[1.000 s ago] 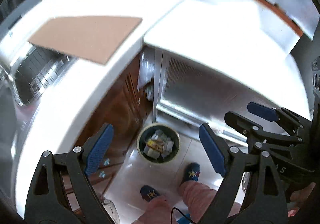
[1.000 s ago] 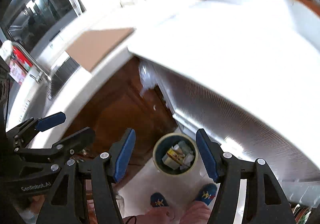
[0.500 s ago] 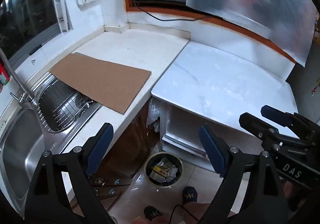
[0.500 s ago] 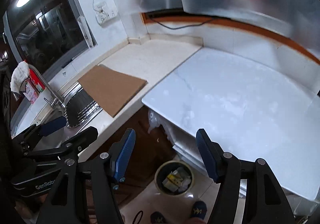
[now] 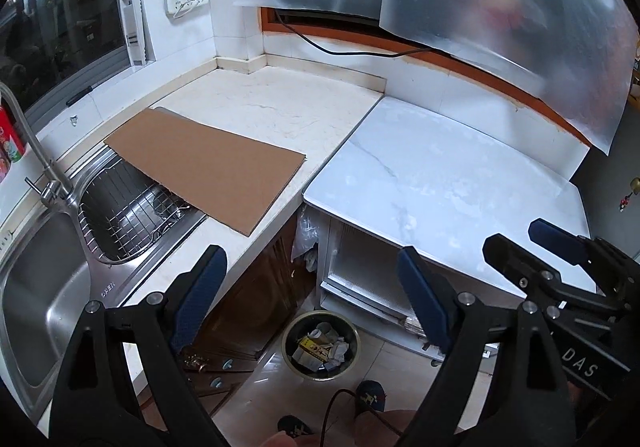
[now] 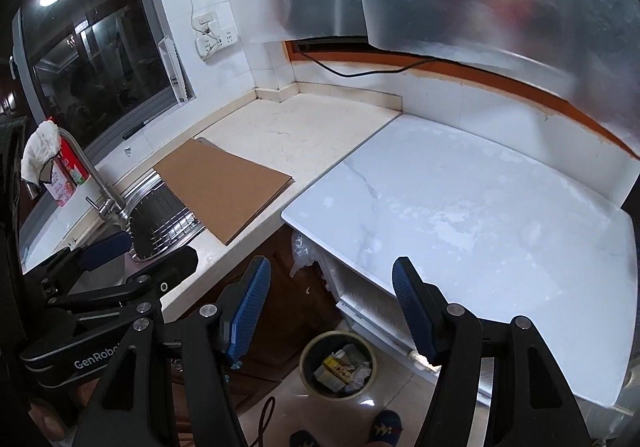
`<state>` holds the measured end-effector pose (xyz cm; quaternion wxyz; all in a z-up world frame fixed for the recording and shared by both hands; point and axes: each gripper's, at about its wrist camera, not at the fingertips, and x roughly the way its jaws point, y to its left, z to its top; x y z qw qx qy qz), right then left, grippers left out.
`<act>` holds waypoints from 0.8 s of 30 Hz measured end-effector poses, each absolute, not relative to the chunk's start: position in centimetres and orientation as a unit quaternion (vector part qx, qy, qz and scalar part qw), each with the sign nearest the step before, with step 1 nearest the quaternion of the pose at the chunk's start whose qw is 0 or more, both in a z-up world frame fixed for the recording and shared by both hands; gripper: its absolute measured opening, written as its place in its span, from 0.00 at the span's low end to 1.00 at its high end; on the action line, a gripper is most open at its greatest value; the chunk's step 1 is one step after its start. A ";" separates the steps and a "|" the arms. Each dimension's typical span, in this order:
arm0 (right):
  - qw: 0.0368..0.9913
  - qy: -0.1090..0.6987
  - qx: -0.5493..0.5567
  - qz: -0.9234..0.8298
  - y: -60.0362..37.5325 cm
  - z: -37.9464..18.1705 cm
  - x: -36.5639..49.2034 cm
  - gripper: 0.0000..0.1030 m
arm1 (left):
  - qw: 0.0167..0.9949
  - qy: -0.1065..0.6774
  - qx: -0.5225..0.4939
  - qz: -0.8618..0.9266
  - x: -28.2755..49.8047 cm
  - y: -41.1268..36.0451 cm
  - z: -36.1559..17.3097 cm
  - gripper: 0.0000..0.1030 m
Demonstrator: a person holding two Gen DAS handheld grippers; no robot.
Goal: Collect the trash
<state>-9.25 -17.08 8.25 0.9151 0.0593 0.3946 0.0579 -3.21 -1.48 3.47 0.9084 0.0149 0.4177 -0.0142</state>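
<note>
A round trash bin (image 5: pixel 320 345) (image 6: pixel 338 365) stands on the tiled floor below the counter, holding crumpled paper and a yellow carton. My left gripper (image 5: pixel 312 291) hangs high above it, open, with nothing between its blue pads. My right gripper (image 6: pixel 332 307) is also open and empty, beside the left one. Each gripper shows in the other's view: the right gripper (image 5: pixel 532 243) at the right edge, the left gripper (image 6: pixel 136 251) at the lower left. A flat brown cardboard sheet (image 5: pixel 208 163) (image 6: pixel 224 187) lies on the counter, partly over the sink.
A steel sink (image 5: pixel 36 287) with a wire rack (image 5: pixel 128 215) and a tap (image 5: pixel 28 135) sits at left. A white marble worktop (image 5: pixel 440 183) fills the right. The person's feet in blue slippers (image 5: pixel 370 395) stand by the bin. A wooden cabinet door (image 5: pixel 252 303) is below the counter.
Both grippers rose and tilted up; the view went from the bin and floor to the whole counter, sink and wall. The bin now looks smaller and lower. Jaws stayed open.
</note>
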 end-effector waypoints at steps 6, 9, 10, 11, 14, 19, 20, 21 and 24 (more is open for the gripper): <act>0.914 0.396 0.064 0.056 -17.3 7.9 -9.0 0.63 | 0.911 0.411 0.023 -0.013 -3.3 -1.6 3.4 0.80; 0.914 0.396 0.064 0.057 -17.5 7.9 -9.0 0.63 | 0.912 0.410 0.024 -0.012 -3.4 -1.6 3.4 0.80; 0.914 0.396 0.063 0.058 -17.5 7.9 -8.9 0.63 | 0.912 0.410 0.024 -0.011 -3.4 -1.5 3.4 0.79; 0.915 0.395 0.063 0.057 -17.5 7.9 -9.0 0.63 | 0.911 0.411 0.024 -0.012 -3.4 -1.5 3.3 0.79; 0.915 0.395 0.063 0.058 -17.5 7.8 -8.8 0.63 | 0.912 0.410 0.024 -0.011 -3.4 -1.5 3.3 0.79; 0.915 0.395 0.060 0.057 -17.5 7.9 -8.8 0.63 | 0.912 0.409 0.026 -0.010 -3.4 -1.4 3.2 0.79; 0.915 0.395 0.059 0.057 -17.5 7.9 -8.7 0.63 | 0.912 0.409 0.025 -0.010 -3.4 -1.3 3.2 0.79; 0.915 0.395 0.059 0.056 -17.5 8.0 -8.7 0.63 | 0.912 0.410 0.025 -0.010 -3.3 -1.3 3.1 0.79; 0.915 0.397 0.058 0.054 -17.5 8.0 -8.5 0.63 | 0.912 0.410 0.027 -0.009 -3.3 -1.3 3.1 0.79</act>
